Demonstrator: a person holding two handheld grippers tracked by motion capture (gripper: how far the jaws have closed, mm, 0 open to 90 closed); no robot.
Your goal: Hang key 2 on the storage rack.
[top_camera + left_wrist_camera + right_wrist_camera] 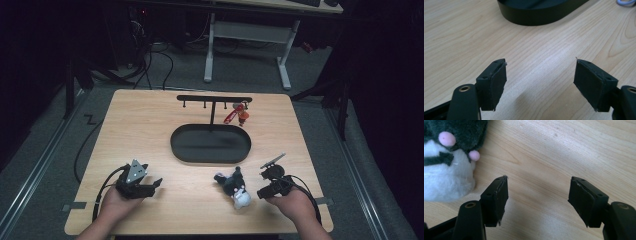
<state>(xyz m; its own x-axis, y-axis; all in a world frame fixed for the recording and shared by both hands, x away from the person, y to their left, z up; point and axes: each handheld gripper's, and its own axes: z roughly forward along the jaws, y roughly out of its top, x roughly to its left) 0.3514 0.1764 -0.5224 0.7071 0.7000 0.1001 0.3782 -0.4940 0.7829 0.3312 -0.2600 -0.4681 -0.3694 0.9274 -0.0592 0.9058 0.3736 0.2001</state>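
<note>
Two claws are in play over the wooden desk [150,120], and the landmark is the black oval tray [210,144] sitting at its middle. Nearer the person than the tray and a little to its right lies the plush toy [235,187], dark on top with a white lower half, flat on the desk and well clear of the tray's rim. Just right of the toy sits the right claw [261,191], held in the right hand [290,202]; the right gripper view shows the plush (pink spots, a black bow on white fur) just beside the claw's left jaw, outside the gap, with bare wood between the two pads. So that claw is parted wide and grips nothing. Over on the tray's near-left side, the left claw [157,184] rests low in the left hand [117,204], pointing toward the toy but well apart from it. Its own view shows the jaws standing wide with plain desk grain between them and the tray's dark wall ahead, nothing held. Beyond the tray, a black T-shaped rack [214,100] stands from its far edge, and a red keychain [235,114] hangs from a hook on the rack's right arm.
</note>
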